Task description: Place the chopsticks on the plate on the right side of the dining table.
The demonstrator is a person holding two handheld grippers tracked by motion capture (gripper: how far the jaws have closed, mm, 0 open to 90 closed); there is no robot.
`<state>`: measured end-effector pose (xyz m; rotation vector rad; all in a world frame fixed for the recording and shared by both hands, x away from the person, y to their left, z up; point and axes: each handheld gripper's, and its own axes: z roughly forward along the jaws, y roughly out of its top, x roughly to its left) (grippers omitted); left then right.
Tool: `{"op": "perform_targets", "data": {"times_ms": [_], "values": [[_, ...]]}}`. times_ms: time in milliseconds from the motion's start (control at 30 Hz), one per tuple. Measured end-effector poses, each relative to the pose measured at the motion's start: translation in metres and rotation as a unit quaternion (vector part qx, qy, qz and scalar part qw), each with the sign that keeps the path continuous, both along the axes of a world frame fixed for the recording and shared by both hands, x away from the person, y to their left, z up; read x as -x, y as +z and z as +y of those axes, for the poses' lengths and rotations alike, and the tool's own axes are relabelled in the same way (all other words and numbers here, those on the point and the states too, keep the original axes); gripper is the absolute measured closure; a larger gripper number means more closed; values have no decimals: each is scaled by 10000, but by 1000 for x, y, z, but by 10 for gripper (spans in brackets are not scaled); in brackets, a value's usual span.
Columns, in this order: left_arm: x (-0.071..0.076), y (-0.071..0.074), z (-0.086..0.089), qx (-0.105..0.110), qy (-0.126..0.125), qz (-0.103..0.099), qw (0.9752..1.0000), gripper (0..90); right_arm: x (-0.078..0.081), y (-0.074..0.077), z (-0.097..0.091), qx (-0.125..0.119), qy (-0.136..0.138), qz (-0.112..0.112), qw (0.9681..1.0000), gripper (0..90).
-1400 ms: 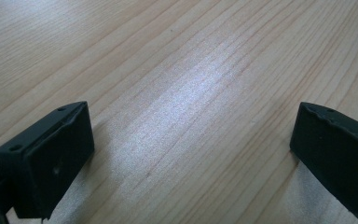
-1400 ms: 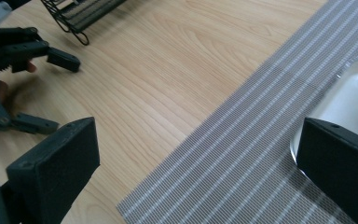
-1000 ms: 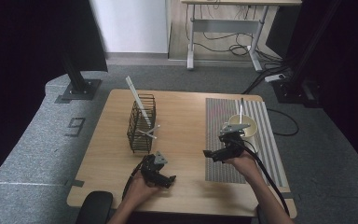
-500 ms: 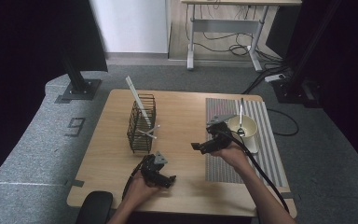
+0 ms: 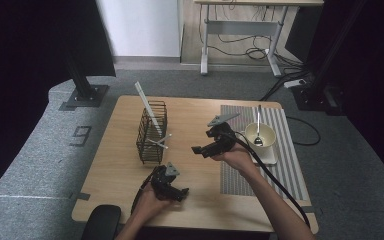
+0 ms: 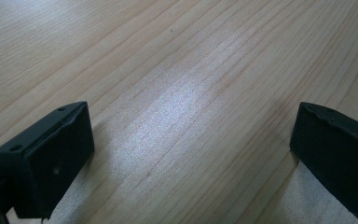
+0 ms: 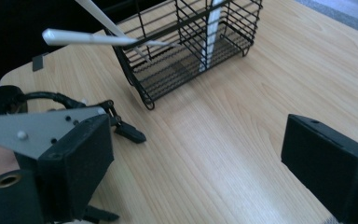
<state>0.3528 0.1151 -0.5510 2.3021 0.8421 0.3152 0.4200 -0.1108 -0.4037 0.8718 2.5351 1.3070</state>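
Wire basket stood left of centre in the high view on the wooden bench, white sticks leaning in it; the right tool hovered just right of it at mid-frame, apart from it, jaws wide with nothing between them, having just been closing slightly; the left tool sat low in the frame below the basket, jaws wide apart over bare wood, gripping nothing; a bowl with a spoon stood at the right.
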Motion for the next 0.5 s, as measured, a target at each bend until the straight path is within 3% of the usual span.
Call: {"op": "perform_targets", "data": {"times_ms": [233,500], "values": [[0,0,0,11,3,1,10000,0,-3,9,17,-193,330,36,9993,132],[0,0,0,8,-2,-2,10000,0,-5,18,33,-204,439,4,9988,140]]}}
